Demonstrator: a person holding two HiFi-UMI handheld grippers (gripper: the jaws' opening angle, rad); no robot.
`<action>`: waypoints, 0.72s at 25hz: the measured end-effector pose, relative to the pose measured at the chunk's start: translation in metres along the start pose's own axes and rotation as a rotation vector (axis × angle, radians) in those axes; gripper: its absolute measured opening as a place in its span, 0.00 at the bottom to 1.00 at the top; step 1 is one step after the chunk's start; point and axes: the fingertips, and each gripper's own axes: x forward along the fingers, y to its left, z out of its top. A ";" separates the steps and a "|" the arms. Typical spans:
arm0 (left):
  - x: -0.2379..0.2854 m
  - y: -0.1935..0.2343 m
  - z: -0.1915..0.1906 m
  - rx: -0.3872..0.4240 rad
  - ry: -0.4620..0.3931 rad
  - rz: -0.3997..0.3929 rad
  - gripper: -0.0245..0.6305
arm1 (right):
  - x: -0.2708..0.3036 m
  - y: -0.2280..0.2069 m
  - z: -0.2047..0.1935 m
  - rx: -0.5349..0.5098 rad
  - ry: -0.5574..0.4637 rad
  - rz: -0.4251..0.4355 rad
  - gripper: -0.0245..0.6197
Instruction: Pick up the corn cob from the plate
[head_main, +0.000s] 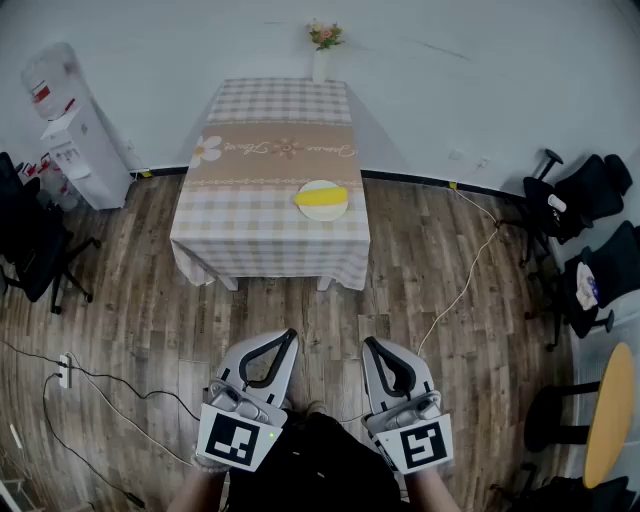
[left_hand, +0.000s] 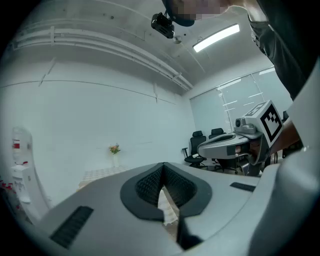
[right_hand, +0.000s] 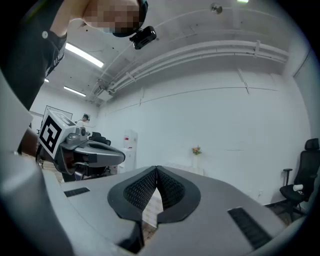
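A yellow corn cob (head_main: 321, 195) lies across a white plate (head_main: 324, 211) near the front right of a checked-cloth table (head_main: 240, 225), far ahead across the wooden floor. My left gripper (head_main: 291, 335) and right gripper (head_main: 369, 343) are held side by side low in the head view, well short of the table. Both are shut with nothing between the jaws. In the left gripper view the closed jaws (left_hand: 163, 165) point at the distant table (left_hand: 100, 174). The right gripper view shows its closed jaws (right_hand: 157, 168) the same way.
A vase of flowers (head_main: 322, 50) stands at the table's far edge against the wall. A water dispenser (head_main: 75, 130) is at the back left. Office chairs (head_main: 585, 205) and a round yellow table (head_main: 610, 410) are on the right. Cables (head_main: 462, 288) cross the floor.
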 end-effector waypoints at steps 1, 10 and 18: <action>-0.001 0.000 -0.001 -0.003 0.004 0.001 0.06 | 0.000 0.001 0.000 0.000 0.000 0.001 0.10; -0.002 0.001 -0.001 -0.017 -0.002 -0.006 0.06 | 0.003 0.010 0.000 -0.055 0.025 0.023 0.10; -0.008 0.005 -0.002 -0.015 -0.007 -0.022 0.06 | 0.002 0.010 0.009 -0.003 -0.022 -0.017 0.10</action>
